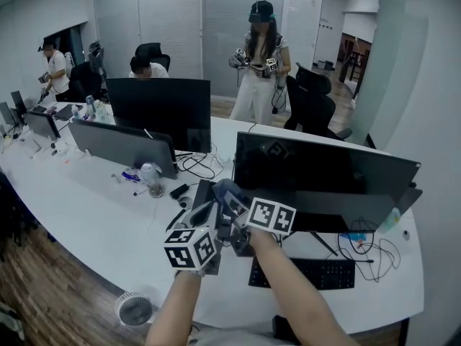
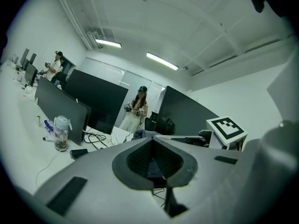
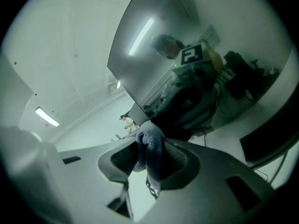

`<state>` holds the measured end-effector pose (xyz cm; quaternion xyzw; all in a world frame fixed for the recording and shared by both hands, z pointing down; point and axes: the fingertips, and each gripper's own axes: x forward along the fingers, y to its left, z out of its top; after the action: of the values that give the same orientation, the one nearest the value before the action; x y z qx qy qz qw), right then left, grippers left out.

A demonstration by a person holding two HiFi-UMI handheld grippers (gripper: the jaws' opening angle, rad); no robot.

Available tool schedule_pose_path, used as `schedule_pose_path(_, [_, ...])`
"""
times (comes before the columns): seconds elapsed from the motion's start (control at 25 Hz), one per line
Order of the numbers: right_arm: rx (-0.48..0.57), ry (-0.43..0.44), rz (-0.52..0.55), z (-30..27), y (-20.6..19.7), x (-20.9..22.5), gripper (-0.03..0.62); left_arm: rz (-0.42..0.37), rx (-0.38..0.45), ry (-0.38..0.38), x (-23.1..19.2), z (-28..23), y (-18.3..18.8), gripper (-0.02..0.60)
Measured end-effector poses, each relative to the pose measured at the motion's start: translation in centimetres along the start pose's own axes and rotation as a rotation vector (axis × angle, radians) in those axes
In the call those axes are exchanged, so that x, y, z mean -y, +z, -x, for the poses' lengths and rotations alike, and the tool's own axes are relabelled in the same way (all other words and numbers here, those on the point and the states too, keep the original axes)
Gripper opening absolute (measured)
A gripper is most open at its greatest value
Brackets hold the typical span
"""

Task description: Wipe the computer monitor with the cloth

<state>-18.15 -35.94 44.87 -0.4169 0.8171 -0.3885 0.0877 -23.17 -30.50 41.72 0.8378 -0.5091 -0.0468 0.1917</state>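
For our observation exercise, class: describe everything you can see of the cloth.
The cloth is grey-blue, fleecy-looking, bunched into a wad. The right gripper is shut on it; a rounded fold pokes past the jaws, a tail hangs below. It is close to the dark monitor; contact cannot be told.

Monitor (image 1: pixel 324 175) on desk (image 1: pixel 94 222), right of centre; keyboard (image 1: pixel 306 272) before it. My right gripper (image 3: pixel 149 127) before monitor's left edge, cloth (image 3: pixel 152 148) pinched between its jaws. Left gripper (image 2: pixel 152 139) just beside, on its left, jaws together. Far screen (image 1: pixel 162 110) and near screen (image 1: pixel 122 146) further left on desk; bottle (image 1: pixel 150 179) before near screen. Standing person (image 1: pixel 259 56) behind desk. Fan (image 1: pixel 134 308) on floor, my side of desk.
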Motion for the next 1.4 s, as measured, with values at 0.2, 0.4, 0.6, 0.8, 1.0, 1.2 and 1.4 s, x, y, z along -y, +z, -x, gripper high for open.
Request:
schedule_pose_path(0.2, [0.004, 0.009, 0.016, 0.1, 0.7, -0.5, 0.129, 0.012, 0.015, -0.001, 0.1, 0.0, 0.8, 0.006])
schedule_pose_path(0.4, [0.014, 0.017, 0.031, 0.2, 1.4, -1.2, 0.129, 0.004, 0.03, -0.008, 0.3, 0.1, 1.6, 0.006])
schedule_pose_path(0.6, [0.027, 0.022, 0.046, 0.2, 2.3, -1.9, 0.129, -0.004, 0.031, -0.011, 0.4, 0.2, 1.8, 0.006])
schedule_pose_path(0.8, [0.039, 0.031, 0.054, 0.2, 3.1, -2.6, 0.129, -0.01, 0.029, -0.011, 0.6, 0.1, 1.8, 0.006])
schedule_pose_path(1.0, [0.052, 0.035, 0.057, 0.2, 3.8, -3.1, 0.129, -0.019, 0.026, -0.013, 0.9, 0.1, 1.9, 0.006])
schedule_pose_path(1.2, [0.081, 0.029, 0.067, 0.1, 4.9, -3.9, 0.129, -0.021, 0.028, -0.009, 0.9, 0.1, 2.1, 0.006])
schedule_pose_path(1.4, [0.126, 0.001, 0.069, 0.0, 5.6, -4.5, 0.129, -0.019, 0.035, -0.002, 0.8, 0.2, 2.4, 0.006])
